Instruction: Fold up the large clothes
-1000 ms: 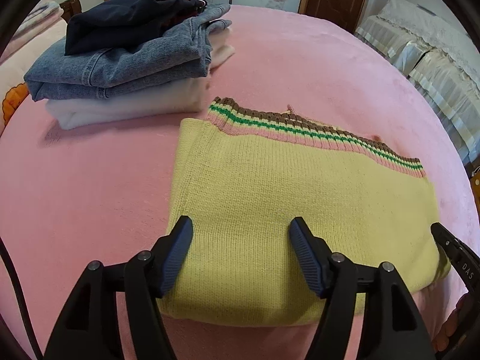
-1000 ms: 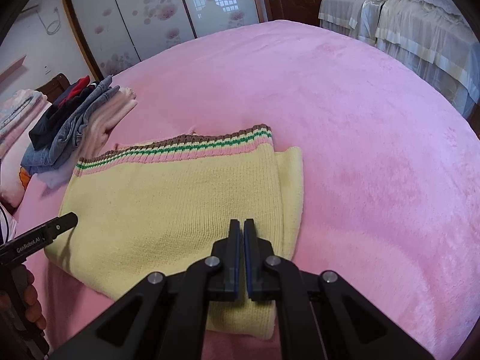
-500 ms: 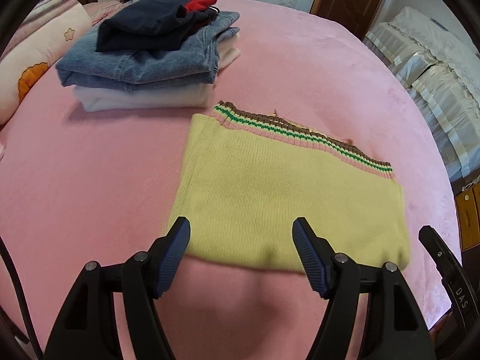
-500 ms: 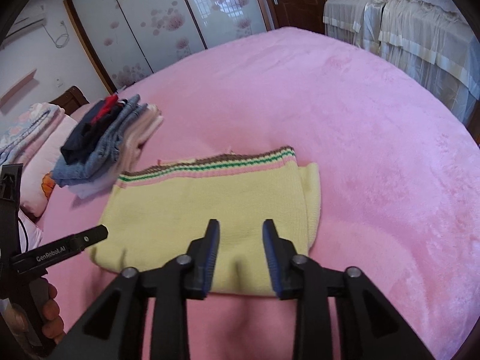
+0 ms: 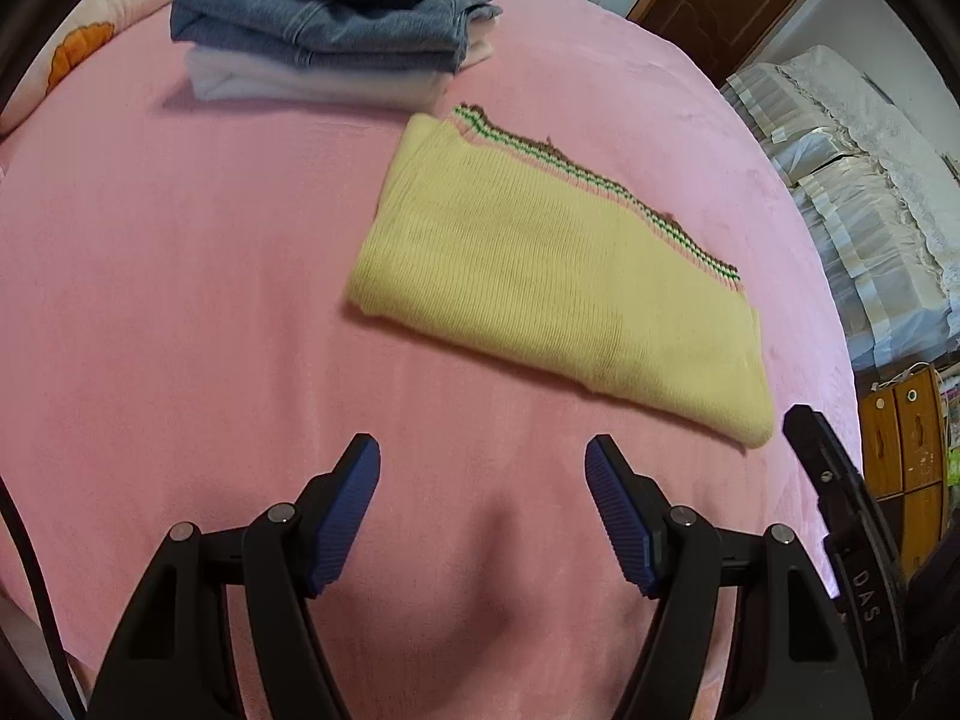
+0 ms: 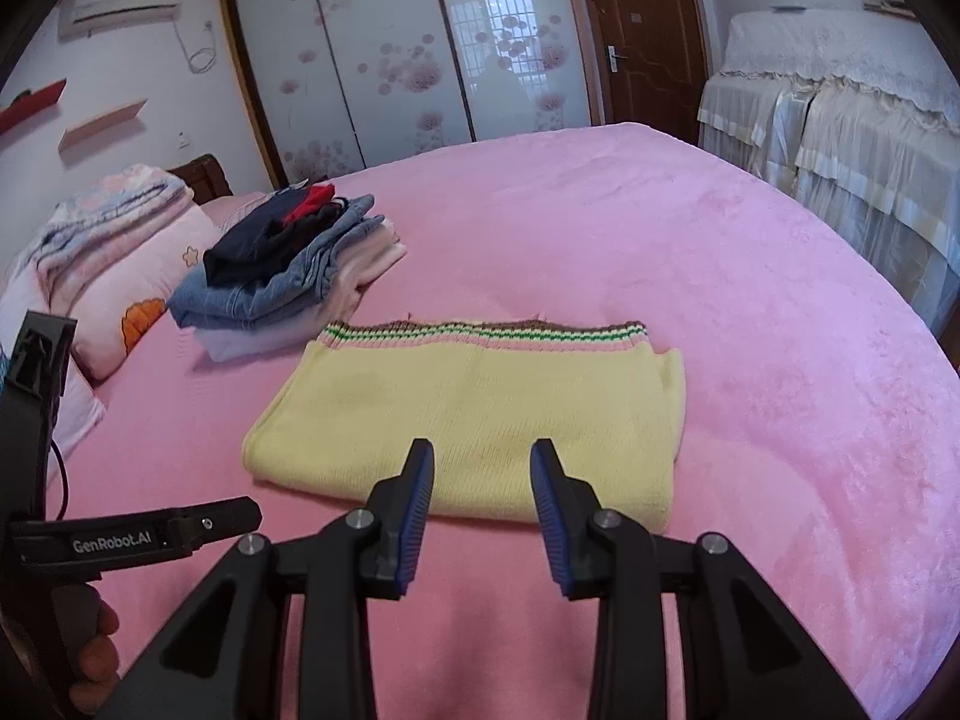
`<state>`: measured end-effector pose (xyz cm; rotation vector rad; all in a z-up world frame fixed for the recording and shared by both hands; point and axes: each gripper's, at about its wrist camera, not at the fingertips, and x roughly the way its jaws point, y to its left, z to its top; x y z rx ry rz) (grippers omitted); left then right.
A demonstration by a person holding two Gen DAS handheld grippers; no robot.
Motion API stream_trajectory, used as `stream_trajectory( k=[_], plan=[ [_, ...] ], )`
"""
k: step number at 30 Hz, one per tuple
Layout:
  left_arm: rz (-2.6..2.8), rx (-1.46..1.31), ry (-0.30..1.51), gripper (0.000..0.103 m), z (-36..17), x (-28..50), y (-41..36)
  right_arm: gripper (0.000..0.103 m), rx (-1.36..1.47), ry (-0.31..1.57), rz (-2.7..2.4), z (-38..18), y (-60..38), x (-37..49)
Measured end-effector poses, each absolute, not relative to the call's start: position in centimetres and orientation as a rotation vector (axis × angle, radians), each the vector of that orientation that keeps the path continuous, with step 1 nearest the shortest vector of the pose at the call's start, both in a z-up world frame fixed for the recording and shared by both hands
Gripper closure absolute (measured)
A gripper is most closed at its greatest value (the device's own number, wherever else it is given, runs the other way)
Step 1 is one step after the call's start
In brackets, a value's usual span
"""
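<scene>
Now your yellow sweater (image 6: 474, 414) lies folded on the bed (image 6: 720, 312), both hand-held grippers, left (image 5: 483, 507) and right (image 6: 483, 510), spread empty; stacking remains.

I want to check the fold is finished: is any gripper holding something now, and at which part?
Nothing is held. The left gripper and right gripper are both open and empty, clear of the folded yellow sweater on the bed.

Bare pink blanket (image 5: 180, 300) – clothes stack (image 5: 336, 30) beyond
</scene>
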<state>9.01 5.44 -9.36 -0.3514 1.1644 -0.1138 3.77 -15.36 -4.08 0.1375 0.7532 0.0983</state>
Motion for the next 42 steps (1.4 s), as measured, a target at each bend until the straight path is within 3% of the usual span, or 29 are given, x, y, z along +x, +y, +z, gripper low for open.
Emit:
stream_trajectory(
  k=[12, 30, 32, 36, 40, 42],
  plan=[
    [-0.228, -0.543, 1.165, 0.034, -14.7, 10.6, 5.8, 0.069, 0.147, 0.81, 0.116, -8.2, -13.8, 4.0],
    [-0.231, -0.744, 0.913, 0.035, -17.6, 17.5, 8.1, 0.07, 0.098, 0.777, 0.14, -9.1, -12.5, 8.3],
    [-0.219, -0.744, 0.896, 0.043, -17.1, 17.8, 7.9, 0.07, 0.069, 0.766, 0.125, -9.0, -12.1, 9.3],
    [-0.179, -0.644, 0.854, 0.082, -15.2, 17.8, 6.6, 0.079, 0.019, 0.755, 0.12, -9.3, -11.1, 11.4],
    [-0.184, -0.541, 0.801, 0.09, -12.9, 17.4, 6.2, 0.095, -0.017, 0.82, 0.162, -11.0, -9.8, 13.2],
    [-0.217, -0.502, 0.781, 0.093, -11.7, 17.2, 5.7, 0.095, -0.06, 0.869, 0.177, -12.3, -9.1, 13.8]
  ],
)
